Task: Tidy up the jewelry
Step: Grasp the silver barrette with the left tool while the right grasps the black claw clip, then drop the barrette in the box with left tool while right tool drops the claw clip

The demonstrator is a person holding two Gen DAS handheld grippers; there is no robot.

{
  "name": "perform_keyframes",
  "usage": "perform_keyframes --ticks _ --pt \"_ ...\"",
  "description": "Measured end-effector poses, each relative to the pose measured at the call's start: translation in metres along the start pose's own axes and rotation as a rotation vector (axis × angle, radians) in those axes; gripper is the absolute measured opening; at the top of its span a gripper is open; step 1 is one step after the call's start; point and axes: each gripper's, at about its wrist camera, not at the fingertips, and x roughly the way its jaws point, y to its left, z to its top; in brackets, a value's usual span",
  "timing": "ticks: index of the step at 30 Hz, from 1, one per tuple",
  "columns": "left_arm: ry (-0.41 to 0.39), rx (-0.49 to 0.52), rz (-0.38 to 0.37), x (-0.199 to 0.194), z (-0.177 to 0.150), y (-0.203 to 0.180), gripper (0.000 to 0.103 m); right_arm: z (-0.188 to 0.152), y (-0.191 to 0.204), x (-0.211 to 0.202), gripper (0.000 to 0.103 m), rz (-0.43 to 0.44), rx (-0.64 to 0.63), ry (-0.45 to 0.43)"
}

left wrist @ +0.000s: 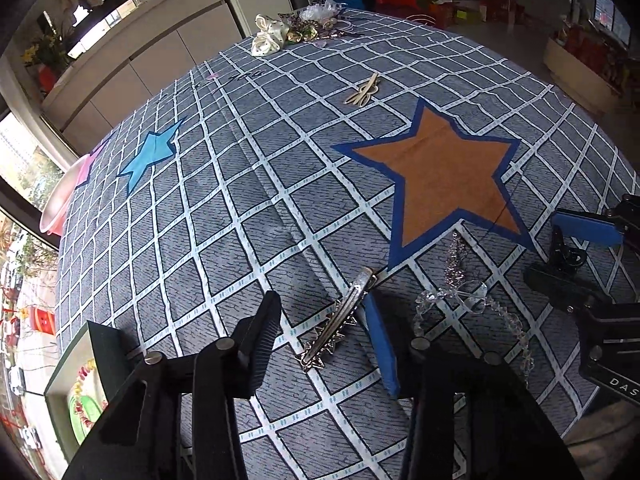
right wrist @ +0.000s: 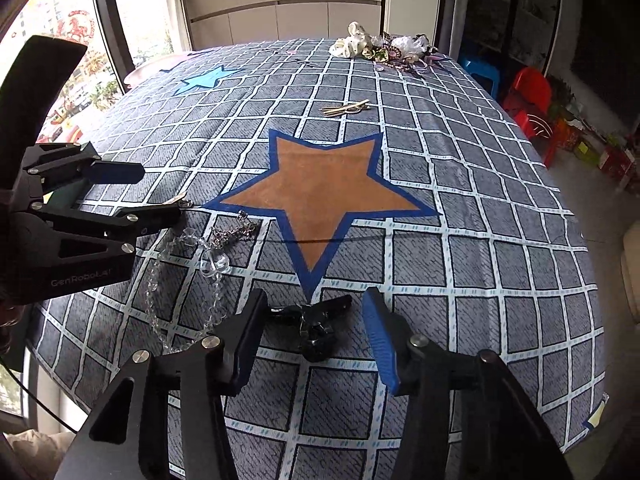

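Near the tablecloth's (left wrist: 224,208) near edge, the left gripper (left wrist: 320,320) stands released, its jaws straddling a silver hair clip (left wrist: 340,320) without pressing it; the clip's long axis runs from the near edge up toward the orange star (left wrist: 440,172). The right gripper (right wrist: 316,320) is likewise unclenched around a black bow-shaped clip (right wrist: 314,328), whose arms spread crosswise below the star's lowest point. Between the two grippers lie a clear bead necklace (right wrist: 180,276) and a small silver chain (right wrist: 236,234). A gold hairpin (right wrist: 346,109) lies beyond the star; a heap of accessories (right wrist: 384,50) sits at the far edge.
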Motion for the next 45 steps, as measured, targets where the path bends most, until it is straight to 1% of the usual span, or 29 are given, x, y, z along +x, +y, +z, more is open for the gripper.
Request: perform_keyframes --ticks 1,2,5,10,15,16,20,25,34,40,45 --pt "0.004 0.001 -0.015 0.000 0.000 -0.001 0.037 0.000 0.000 0.000 0.047 -0.003 0.000 -0.001" --pt "0.007 0.002 -0.025 0.000 0.000 -0.003 0.023 0.001 0.000 0.000 0.047 -0.005 -0.001 -0.001" --pt "0.004 -0.009 -0.001 0.000 -0.001 -0.008 0.023 0.001 -0.001 0.001 0.047 -0.003 0.007 -0.004" --pt "-0.004 -0.081 -0.006 -0.011 -0.007 0.001 0.022 0.000 -0.009 -0.003 0.047 0.039 0.066 -0.002" --pt "-0.049 -0.144 -0.016 -0.038 -0.017 0.009 0.020 0.001 -0.023 -0.010 0.047 0.091 0.138 -0.002" --pt "-0.061 -0.158 -0.018 -0.043 -0.020 0.011 0.018 0.001 -0.025 -0.012 0.047 0.100 0.150 -0.004" --pt "-0.103 -0.225 -0.031 -0.062 -0.031 0.020 0.018 0.002 -0.031 -0.023 0.047 0.128 0.176 -0.019" --pt "-0.132 -0.301 -0.049 -0.077 -0.045 0.034 0.018 0.003 -0.030 -0.035 0.047 0.130 0.176 -0.035" --pt "-0.167 -0.369 -0.029 -0.101 -0.071 0.048 0.018 0.006 -0.016 -0.051 0.047 0.147 0.151 -0.056" --pt "-0.187 -0.420 -0.014 -0.115 -0.092 0.062 0.018 0.012 0.001 -0.061 0.047 0.165 0.115 -0.072" --pt "-0.191 -0.459 -0.002 -0.122 -0.113 0.073 0.018 0.018 0.023 -0.068 0.047 0.180 0.070 -0.083"
